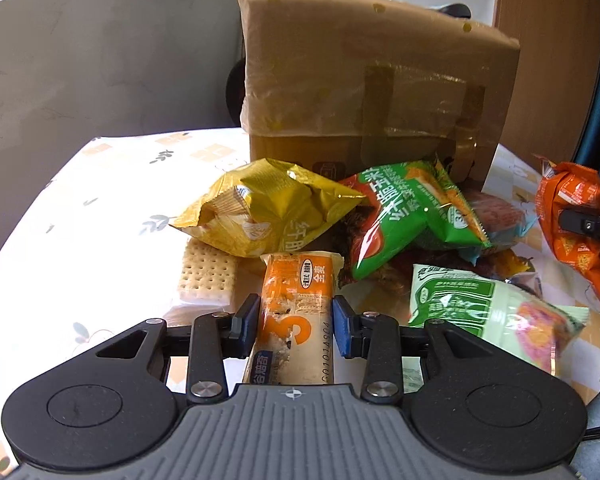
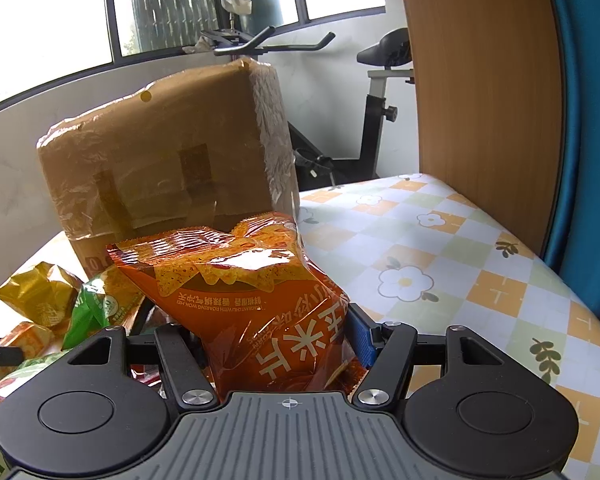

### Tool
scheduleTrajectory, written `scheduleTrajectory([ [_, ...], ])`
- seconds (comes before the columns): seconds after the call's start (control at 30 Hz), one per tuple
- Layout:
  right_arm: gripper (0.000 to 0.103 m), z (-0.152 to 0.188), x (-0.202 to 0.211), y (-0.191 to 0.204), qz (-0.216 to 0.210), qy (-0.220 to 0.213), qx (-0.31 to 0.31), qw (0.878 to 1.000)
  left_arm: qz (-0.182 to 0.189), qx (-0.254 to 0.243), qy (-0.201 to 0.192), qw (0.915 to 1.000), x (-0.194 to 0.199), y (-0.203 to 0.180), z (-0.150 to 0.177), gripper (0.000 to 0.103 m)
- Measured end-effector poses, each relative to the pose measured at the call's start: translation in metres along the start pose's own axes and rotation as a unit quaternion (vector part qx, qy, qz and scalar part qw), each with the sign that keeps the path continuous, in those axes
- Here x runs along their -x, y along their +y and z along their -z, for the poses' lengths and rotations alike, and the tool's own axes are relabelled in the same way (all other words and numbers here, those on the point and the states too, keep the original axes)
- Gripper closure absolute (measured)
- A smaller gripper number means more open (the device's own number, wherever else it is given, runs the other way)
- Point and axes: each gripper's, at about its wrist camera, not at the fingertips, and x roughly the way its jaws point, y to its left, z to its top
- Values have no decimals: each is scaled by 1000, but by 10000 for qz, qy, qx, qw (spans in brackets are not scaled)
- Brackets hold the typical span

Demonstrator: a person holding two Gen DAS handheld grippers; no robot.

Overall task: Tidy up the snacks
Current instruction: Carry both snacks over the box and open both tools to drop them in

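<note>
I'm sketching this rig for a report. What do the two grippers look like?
Both match: the left gripper and right gripper have black linkage arms with silver screws, blue ribbed pads, and a grey ribbed base marked with a small crosshair, flanked by black round discs. No sleeves show.

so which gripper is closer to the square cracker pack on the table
Left. The left gripper, shut on the orange bar, sits just right of the cracker pack. The right gripper, holding the orange chip bag, is far across the snack pile.
</note>
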Motion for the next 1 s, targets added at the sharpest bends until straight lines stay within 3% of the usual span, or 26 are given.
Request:
scheduleTrajectory([
  [0.5,43,-24,31,9,-218,-376,104,9990,-63,-19,-907,9959,59,-9,-31,63],
  [1.0,43,-128,51,9,-509,-1245,367,9902,-323,-62,-1980,9797,88,-6,-108,63],
])
